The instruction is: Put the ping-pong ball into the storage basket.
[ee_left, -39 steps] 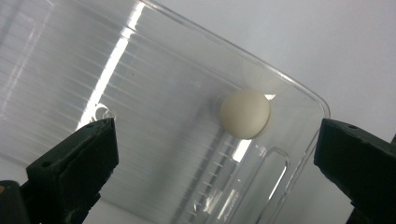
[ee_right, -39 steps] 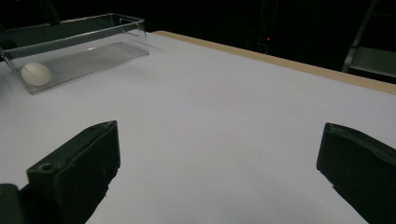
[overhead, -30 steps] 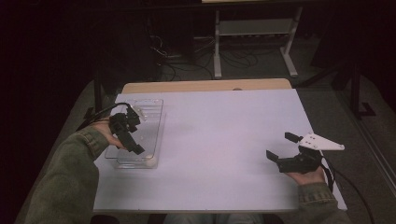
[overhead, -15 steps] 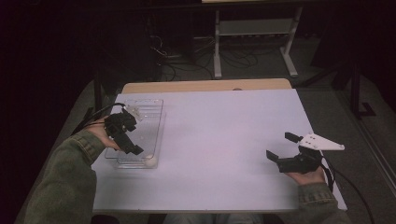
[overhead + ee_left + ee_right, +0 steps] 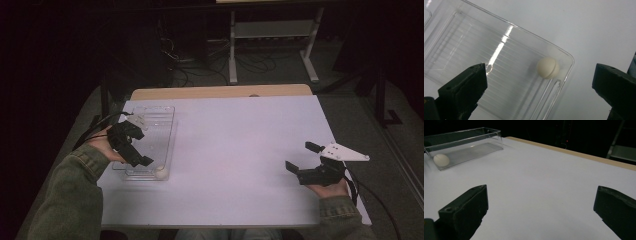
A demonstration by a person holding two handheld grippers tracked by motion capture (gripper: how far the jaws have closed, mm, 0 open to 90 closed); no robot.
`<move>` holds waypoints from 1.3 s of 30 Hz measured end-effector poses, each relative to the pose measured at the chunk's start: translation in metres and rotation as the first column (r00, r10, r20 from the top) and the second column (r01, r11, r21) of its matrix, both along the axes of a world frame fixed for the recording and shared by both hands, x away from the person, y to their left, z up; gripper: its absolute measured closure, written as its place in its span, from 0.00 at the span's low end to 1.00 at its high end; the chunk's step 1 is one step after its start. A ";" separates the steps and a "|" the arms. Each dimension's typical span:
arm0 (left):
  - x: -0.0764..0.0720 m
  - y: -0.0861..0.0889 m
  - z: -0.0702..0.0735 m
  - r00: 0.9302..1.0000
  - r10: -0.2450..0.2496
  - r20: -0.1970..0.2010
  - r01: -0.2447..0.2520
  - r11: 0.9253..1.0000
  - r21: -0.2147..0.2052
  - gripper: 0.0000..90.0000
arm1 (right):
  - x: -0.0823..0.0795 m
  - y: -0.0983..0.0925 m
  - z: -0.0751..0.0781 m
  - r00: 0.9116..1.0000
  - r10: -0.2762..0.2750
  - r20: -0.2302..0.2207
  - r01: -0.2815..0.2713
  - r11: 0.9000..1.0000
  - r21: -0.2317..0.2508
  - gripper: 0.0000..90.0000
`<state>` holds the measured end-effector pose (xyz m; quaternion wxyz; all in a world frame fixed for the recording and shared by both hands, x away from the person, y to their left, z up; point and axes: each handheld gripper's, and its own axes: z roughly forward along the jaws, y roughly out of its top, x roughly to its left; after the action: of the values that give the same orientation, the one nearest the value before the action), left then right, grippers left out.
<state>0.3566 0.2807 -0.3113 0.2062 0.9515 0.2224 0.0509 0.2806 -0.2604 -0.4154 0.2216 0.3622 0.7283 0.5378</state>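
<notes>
While your left tongs [image 5: 541, 92] gape wide and empty above it, the pale ball [image 5: 548, 68] sits in the clear tray's [image 5: 474, 50] near corner.

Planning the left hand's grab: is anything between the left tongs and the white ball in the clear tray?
Nothing visible. The left tongs hang open above the clear tray, and the white ball lies alone in its corner, uncovered from above.
</notes>
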 end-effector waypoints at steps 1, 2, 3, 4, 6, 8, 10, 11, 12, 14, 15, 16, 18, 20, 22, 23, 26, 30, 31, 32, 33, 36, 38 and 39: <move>0.000 0.000 0.000 1.000 0.000 0.000 0.000 1.000 0.000 0.00 | 0.000 0.000 0.000 1.000 0.000 0.000 0.000 1.000 0.000 0.00; -0.002 0.003 0.000 1.000 0.004 0.004 -0.004 1.000 -0.020 0.00 | 0.000 0.000 0.000 1.000 0.001 0.000 -0.001 1.000 0.000 0.00; -0.003 0.004 0.001 1.000 0.004 0.004 -0.004 1.000 -0.030 0.00 | 0.000 0.000 0.000 1.000 0.001 0.000 -0.001 1.000 -0.001 0.00; -0.004 0.005 0.001 1.000 0.004 0.007 -0.004 0.999 -0.038 0.00 | 0.000 0.000 0.000 1.000 0.002 0.000 -0.002 1.000 -0.001 0.00; -0.006 0.008 0.001 1.000 0.007 0.014 -0.007 0.999 -0.050 0.00 | 0.000 0.001 0.000 1.000 0.002 0.000 -0.002 1.000 -0.002 0.00; -0.008 0.011 0.001 1.000 0.015 0.027 -0.013 0.998 -0.066 0.00 | 0.000 0.000 0.000 1.000 0.001 0.001 -0.001 1.000 -0.001 0.00; -0.011 0.015 0.002 0.999 0.022 0.035 -0.018 0.995 -0.093 0.00 | 0.000 0.000 0.000 1.000 -0.001 0.000 0.001 1.000 0.001 0.00; -0.012 0.016 0.002 0.999 0.025 0.040 -0.021 0.994 -0.104 0.00 | 0.000 0.000 0.000 1.000 -0.001 0.000 0.001 1.000 0.001 0.00; -0.012 0.018 0.001 0.999 0.028 0.040 -0.024 0.993 -0.117 0.00 | 0.000 0.000 0.000 1.000 -0.001 0.001 0.001 1.000 0.001 0.00; -0.013 0.020 0.000 0.999 0.033 0.035 -0.028 0.991 -0.130 0.00 | 0.000 0.000 0.000 1.000 0.001 0.000 -0.001 1.000 0.000 0.00; -0.015 0.022 -0.002 0.998 0.047 0.042 -0.041 0.989 -0.139 0.00 | 0.000 0.000 0.000 1.000 0.002 0.000 -0.002 1.000 0.000 0.00; -0.016 0.023 -0.003 0.998 0.050 0.048 -0.042 0.988 -0.147 0.00 | 0.000 0.000 0.000 1.000 0.003 0.000 -0.003 1.000 0.001 0.00; -0.018 0.025 -0.003 0.996 0.062 0.063 -0.050 0.984 -0.172 0.00 | 0.000 0.000 0.000 1.000 0.003 -0.001 -0.003 1.000 0.005 0.00; -0.020 0.026 -0.004 0.995 0.070 0.074 -0.055 0.980 -0.191 0.00 | 0.000 0.000 0.000 1.000 0.002 0.001 -0.002 1.000 0.008 0.00; -0.022 0.027 -0.005 0.993 0.077 0.085 -0.059 0.978 -0.198 0.00 | 0.000 0.000 0.000 1.000 0.004 0.000 -0.004 1.000 0.007 0.00; -0.022 0.028 -0.006 0.993 0.082 0.088 -0.062 0.977 -0.204 0.00 | 0.000 0.001 0.000 1.000 0.005 -0.001 -0.005 1.000 0.007 0.00; -0.025 0.030 -0.006 0.990 0.092 0.104 -0.068 0.973 -0.220 0.00 | 0.000 0.001 0.000 1.000 0.007 0.000 -0.007 1.000 0.006 0.00; -0.030 0.032 -0.010 0.986 0.111 0.127 -0.079 0.969 -0.234 0.00 | 0.000 0.000 0.001 1.000 0.005 0.006 -0.005 1.000 0.012 0.00; -0.031 0.032 -0.011 0.985 0.116 0.130 -0.083 0.969 -0.234 0.00 | 0.000 -0.001 0.001 1.000 0.005 0.006 -0.005 1.000 0.012 0.00; -0.031 0.033 -0.013 0.984 0.120 0.134 -0.086 0.968 -0.234 0.00 | 0.000 0.000 0.001 1.000 0.005 0.006 -0.005 1.000 0.012 0.00; -0.032 0.034 -0.014 0.982 0.127 0.141 -0.090 0.967 -0.239 0.00 | 0.000 0.000 0.001 1.000 0.006 0.007 -0.006 1.000 0.011 0.00; -0.034 0.036 -0.018 0.975 0.153 0.161 -0.109 0.961 -0.256 0.00 | 0.000 0.000 0.001 1.000 0.007 0.006 -0.007 1.000 0.010 0.00; -0.035 0.038 -0.021 0.971 0.172 0.166 -0.122 0.953 -0.278 0.00 | 0.000 0.000 0.001 1.000 0.006 0.006 -0.006 1.000 0.011 0.00; -0.036 0.039 -0.023 0.969 0.182 0.168 -0.129 0.950 -0.286 0.00 | 0.000 0.000 0.001 1.000 0.007 0.005 -0.007 1.000 0.011 0.00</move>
<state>0.3204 0.3196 -0.3341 0.3511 0.8840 0.2810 0.1277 0.2803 -0.2606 -0.4146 0.2198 0.3596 0.7260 0.5435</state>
